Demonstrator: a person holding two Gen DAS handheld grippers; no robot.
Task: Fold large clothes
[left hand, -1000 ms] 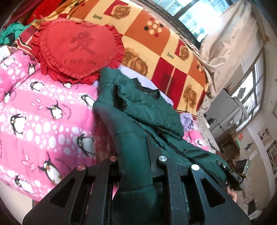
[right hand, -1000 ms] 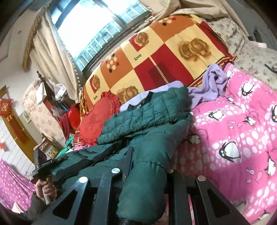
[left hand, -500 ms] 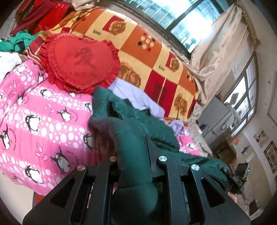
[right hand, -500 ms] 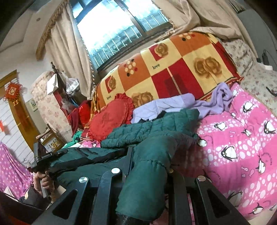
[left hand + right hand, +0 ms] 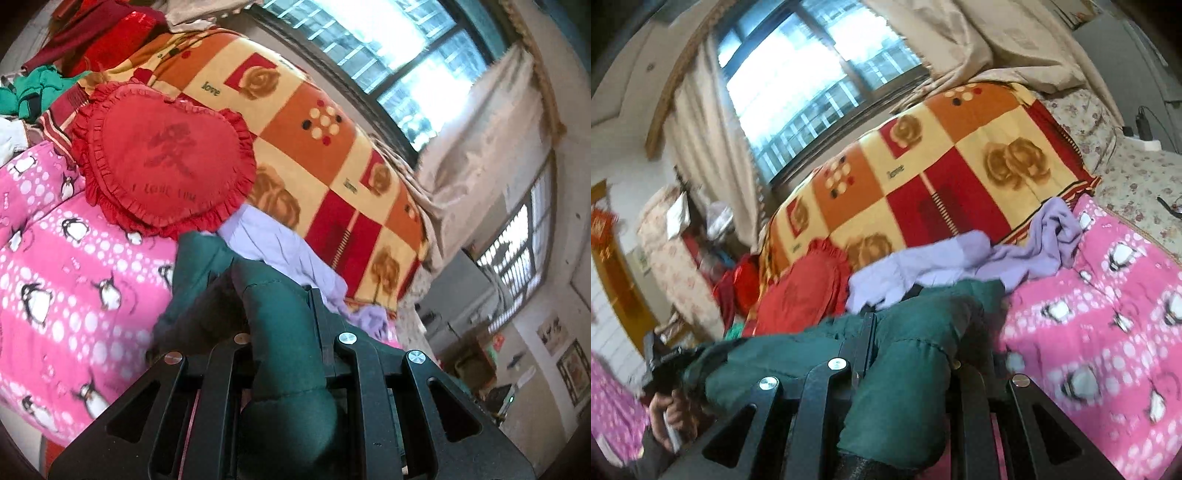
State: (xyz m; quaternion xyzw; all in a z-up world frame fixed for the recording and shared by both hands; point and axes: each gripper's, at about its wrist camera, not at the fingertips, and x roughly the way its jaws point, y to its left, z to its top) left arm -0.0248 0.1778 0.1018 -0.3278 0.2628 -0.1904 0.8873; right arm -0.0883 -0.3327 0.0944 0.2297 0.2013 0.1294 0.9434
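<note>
Left wrist view: the left gripper [image 5: 284, 325] is clamped on a puffy fold of the dark green padded jacket [image 5: 284, 369], which bulges between its jaws, probably so the hem can be lifted clear of the pink penguin quilt [image 5: 74, 280] beyond. Right wrist view: the right gripper [image 5: 908, 354] pinches another fold, the jacket stretching left toward the other hand [image 5: 670, 410], likely to spread it.

A lived-in home bedroom: penguin-print quilt [image 5: 74, 280], heart cushion [image 5: 166, 158], curtained window [image 5: 812, 81].
</note>
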